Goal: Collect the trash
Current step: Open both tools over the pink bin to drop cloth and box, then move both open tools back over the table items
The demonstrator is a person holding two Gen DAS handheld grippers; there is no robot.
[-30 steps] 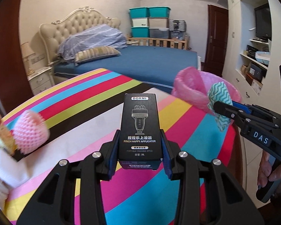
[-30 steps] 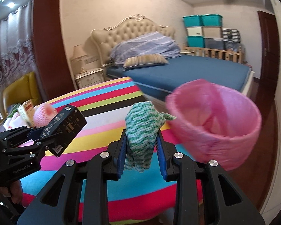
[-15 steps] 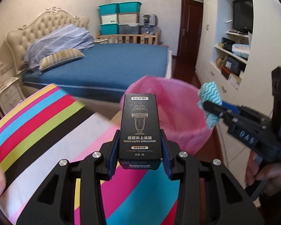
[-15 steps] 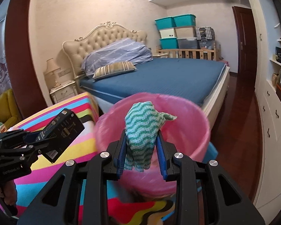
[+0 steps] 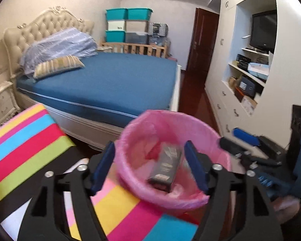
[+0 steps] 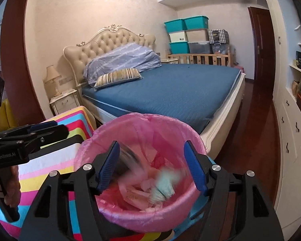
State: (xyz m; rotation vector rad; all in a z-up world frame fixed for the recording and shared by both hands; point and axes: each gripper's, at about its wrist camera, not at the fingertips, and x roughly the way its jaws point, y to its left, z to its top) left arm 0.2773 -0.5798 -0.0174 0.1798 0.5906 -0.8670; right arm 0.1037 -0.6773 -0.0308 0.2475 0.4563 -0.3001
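A bin lined with a pink bag (image 5: 130,172) (image 6: 86,154) stands at the edge of the striped table. My left gripper (image 5: 149,166) is open above it. A black box (image 5: 165,165), blurred, lies loose inside the bin below the jaws; it shows as a dark blur in the right wrist view (image 6: 128,158). My right gripper (image 6: 151,165) is open over the bin. A green-and-white wavy cloth (image 6: 164,186), blurred, is inside the bin among pink scraps. The right gripper also shows at the right of the left wrist view (image 5: 234,142). The left gripper shows at the left of the right wrist view (image 6: 48,129).
The rainbow-striped tablecloth (image 5: 26,152) (image 6: 48,172) covers the table to the left. A blue bed (image 5: 114,84) lies behind the bin. White cupboards and shelves (image 5: 248,76) line the right wall. Dark wooden floor (image 6: 256,124) runs between bed and cupboards.
Both grippers opened over the bin. The black box left the left gripper and the wavy cloth left the right gripper; both are now inside the pink bag.
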